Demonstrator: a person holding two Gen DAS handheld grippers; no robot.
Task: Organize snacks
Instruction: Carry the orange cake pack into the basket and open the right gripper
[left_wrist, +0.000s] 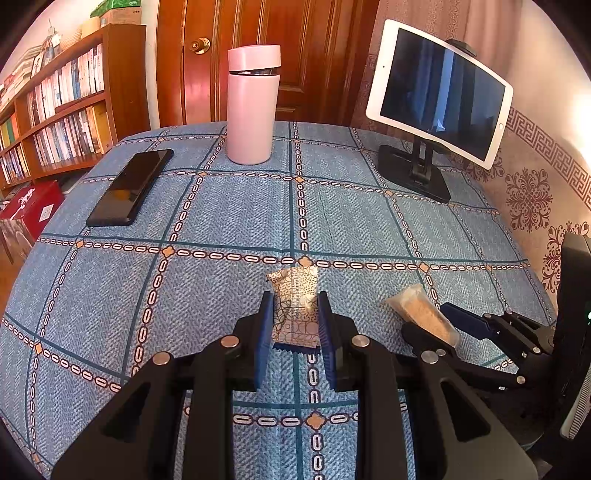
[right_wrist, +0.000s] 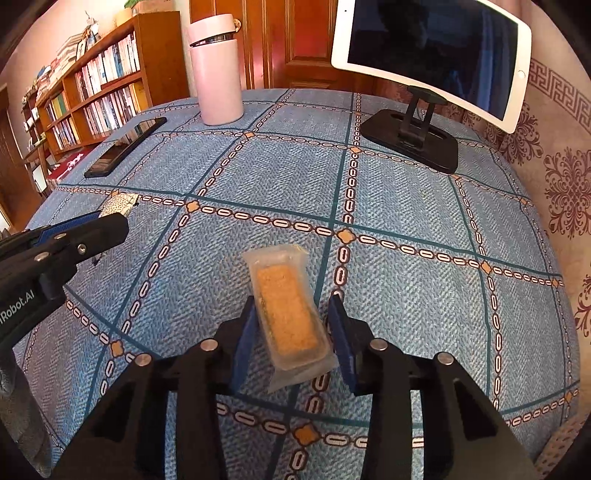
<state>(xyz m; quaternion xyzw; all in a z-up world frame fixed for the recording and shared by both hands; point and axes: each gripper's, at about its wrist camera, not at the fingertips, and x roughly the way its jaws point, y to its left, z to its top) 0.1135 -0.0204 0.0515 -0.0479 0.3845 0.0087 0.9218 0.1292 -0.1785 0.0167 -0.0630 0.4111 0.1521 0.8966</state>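
the left gripper (left_wrist: 295, 325) is closed on the patterned snack packet (left_wrist: 295, 308), its blue pads pressing both long sides, so the packet is held flat just above the blue checked tablecloth (left_wrist: 221, 221). to its right, the right gripper (right_wrist: 291, 325) stands around the clear-wrapped biscuit bar (right_wrist: 288, 310); the left pad touches the wrapper, but a small gap shows at the right pad, so i judge this hold is not firm yet. both snacks are near the front edge, probably to be brought together. phone (left_wrist: 129, 188), pink flask (left_wrist: 251, 103) and tablet (left_wrist: 439, 88) stay far behind.
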